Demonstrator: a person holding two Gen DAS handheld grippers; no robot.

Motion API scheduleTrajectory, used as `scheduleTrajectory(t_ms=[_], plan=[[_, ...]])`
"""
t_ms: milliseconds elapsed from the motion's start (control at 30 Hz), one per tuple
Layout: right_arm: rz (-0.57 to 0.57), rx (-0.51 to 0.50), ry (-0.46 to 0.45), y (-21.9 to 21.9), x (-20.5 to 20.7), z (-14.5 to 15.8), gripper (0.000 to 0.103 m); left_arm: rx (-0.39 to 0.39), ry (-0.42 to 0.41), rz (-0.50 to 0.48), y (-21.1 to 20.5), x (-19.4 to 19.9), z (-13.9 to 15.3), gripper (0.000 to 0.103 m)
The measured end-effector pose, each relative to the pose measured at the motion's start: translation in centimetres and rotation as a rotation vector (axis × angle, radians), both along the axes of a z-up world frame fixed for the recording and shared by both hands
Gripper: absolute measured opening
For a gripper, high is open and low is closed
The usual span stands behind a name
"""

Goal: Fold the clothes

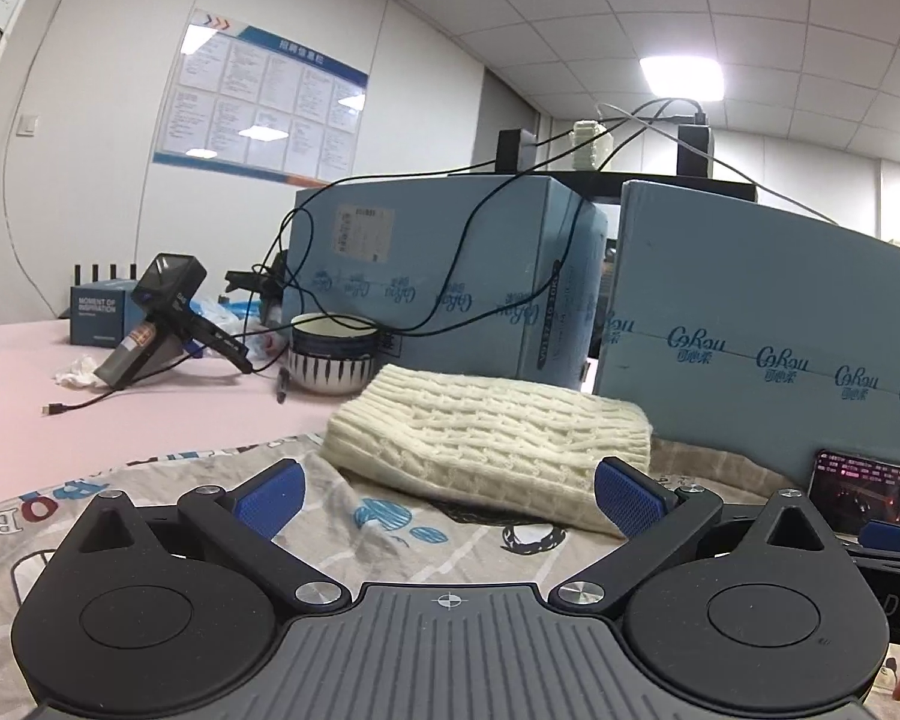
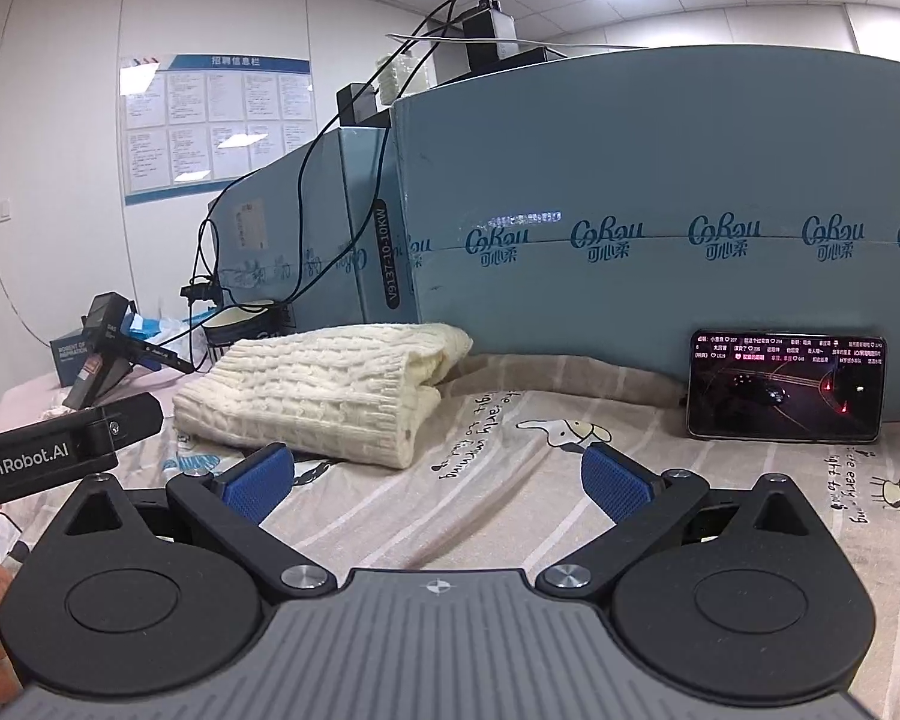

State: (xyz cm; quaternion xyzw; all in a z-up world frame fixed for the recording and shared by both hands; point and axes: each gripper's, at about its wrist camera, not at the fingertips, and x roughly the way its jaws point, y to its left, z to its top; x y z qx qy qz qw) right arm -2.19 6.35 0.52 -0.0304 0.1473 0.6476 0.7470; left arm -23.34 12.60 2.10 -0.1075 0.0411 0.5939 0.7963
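Two large pale-blue cardboard cartons (image 2: 630,180) stand along the back of the table, printed in rows with "CoRou" above Chinese characters; the side of one reads "V9137-10-10KW". On the wall hangs a blue-framed notice board (image 1: 258,102) headed in Chinese. A beige cartoon-printed cotton sheet (image 2: 510,480) covers the table, its lettering partly legible as "early morning light". On it lies the folded cream cable-knit sweater (image 2: 318,396), ahead of and slightly left of the right gripper (image 2: 438,483), and directly ahead of the left gripper (image 1: 450,495), just beyond its blue fingertips (image 1: 270,495). Both grippers stand wide apart and hold nothing. A black smartphone (image 2: 789,387) with a lit screen leans against the carton. The left gripper's body, seen from the right wrist, reads "GenRobot.AI". A small dark-blue box (image 1: 99,315) reads "MOMENT OF INSPIRATION".
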Motion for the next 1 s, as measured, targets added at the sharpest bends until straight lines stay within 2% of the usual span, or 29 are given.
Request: scheduleTrajectory(t_ms=[1000], plan=[[0.018, -0.011, 0.022, 0.07, 0.18, -0.17, 0.103, 0.021, -0.018, -0.015, -0.38, -0.14, 0.02, 0.103]])
